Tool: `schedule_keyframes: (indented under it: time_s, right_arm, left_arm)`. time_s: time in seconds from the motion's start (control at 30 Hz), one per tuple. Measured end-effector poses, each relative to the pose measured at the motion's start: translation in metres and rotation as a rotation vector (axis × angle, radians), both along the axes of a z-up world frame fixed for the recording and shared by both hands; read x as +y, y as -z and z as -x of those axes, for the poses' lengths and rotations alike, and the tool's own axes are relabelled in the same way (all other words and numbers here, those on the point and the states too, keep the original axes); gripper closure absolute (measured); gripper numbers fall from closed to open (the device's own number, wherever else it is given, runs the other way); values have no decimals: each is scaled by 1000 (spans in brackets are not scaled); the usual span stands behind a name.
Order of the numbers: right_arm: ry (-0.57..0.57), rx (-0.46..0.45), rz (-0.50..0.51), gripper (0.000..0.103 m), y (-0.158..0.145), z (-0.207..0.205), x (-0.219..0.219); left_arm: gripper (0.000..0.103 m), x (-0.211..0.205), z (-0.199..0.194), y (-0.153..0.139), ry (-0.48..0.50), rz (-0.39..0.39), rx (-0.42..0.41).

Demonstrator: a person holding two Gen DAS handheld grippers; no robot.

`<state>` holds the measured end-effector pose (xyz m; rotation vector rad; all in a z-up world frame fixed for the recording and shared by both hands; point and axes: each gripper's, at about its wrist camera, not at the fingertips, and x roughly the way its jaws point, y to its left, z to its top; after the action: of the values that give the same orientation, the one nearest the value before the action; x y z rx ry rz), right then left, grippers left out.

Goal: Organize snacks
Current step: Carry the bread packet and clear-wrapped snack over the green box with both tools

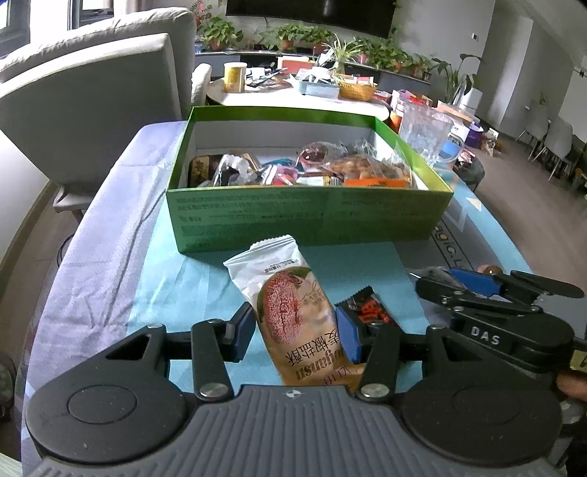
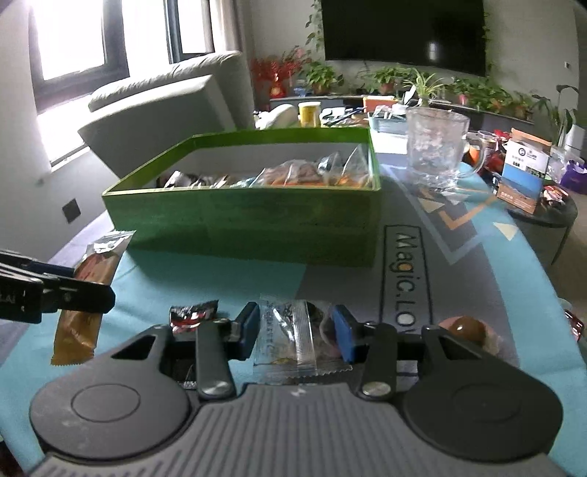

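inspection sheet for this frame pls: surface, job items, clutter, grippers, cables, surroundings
Surface: table under a blue and lilac cloth.
Job's things: open green box part full of snacks; white-and-tan biscuit packet, small dark red-print packet, clear-wrapped snack, brown round sweet outside it.
Clutter: empty glass mug by the box.
Grippers: left gripper astride the biscuit packet; right gripper shut on the clear-wrapped snack.
Cables: nothing seen.
Surroundings: grey sofa, plants, crowded round table.

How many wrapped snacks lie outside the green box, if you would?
4: biscuit pack in the left hand-held gripper, black packet beside it, clear packet in the right hand-held gripper, brown candy rightmost.
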<state>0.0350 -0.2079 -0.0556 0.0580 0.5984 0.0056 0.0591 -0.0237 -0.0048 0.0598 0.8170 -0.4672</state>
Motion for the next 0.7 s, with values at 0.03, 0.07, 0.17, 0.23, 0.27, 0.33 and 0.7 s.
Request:
schedule_keyframes:
  time_s: [0.03,0.07,0.17,0.23,0.27,0.33,0.7]
  right_arm:
    - [1,-5,-2,60,-2,0,-1]
    - [4,-11,-3,60,-4,0,-2]
    - [6,-36,-5,60,-12,1,-4]
    - [4,-62,-7,60,-19,1,-5]
    - [2,-74,-7,60,-23,2,-5]
    - [-2,-103,-8,60,-30,2,-5]
    - [-1,-206,-8,60,-62,-33,-15]
  left_arm:
    - [58,0,-1,-1,0,2,-4]
    - [58,0,-2,-4,0,5,-9]
    - [58,-1,-4,-12,5,14,-33]
    - [58,-2,-6,-18,9,20,-51]
    - [58,-2,-7,-21,11,24,-61]
    - [58,-3,-10,-28,16,32,-80]
    - [58,-14,-49,-56,6,53,-164]
